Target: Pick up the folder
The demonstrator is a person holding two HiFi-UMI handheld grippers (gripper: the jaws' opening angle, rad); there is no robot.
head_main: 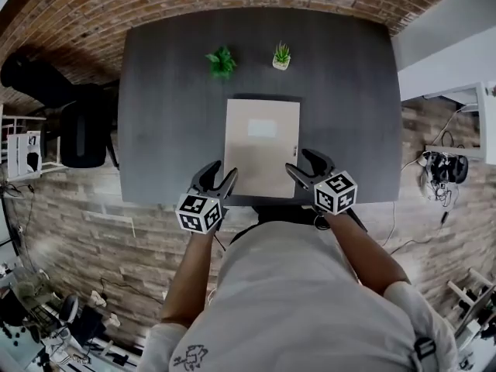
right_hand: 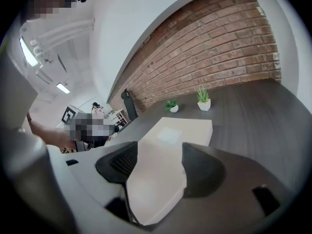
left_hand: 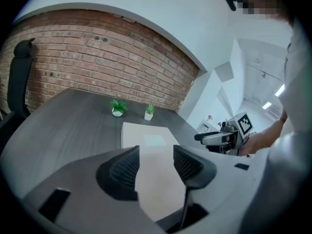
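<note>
Grey table [head_main: 155,130] — folder [head_main: 261,142] lies between left claw [head_main: 223,169], right claw [head_main: 297,160].

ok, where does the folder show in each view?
Head view: folder at centre.
Left gripper view: lower centre.
Right gripper view: lower centre.
Shared landmark: leafy plant and spiky plant, both beyond its far edge.

The jaws hide the near end of the folder [left_hand: 156,179]
</note>
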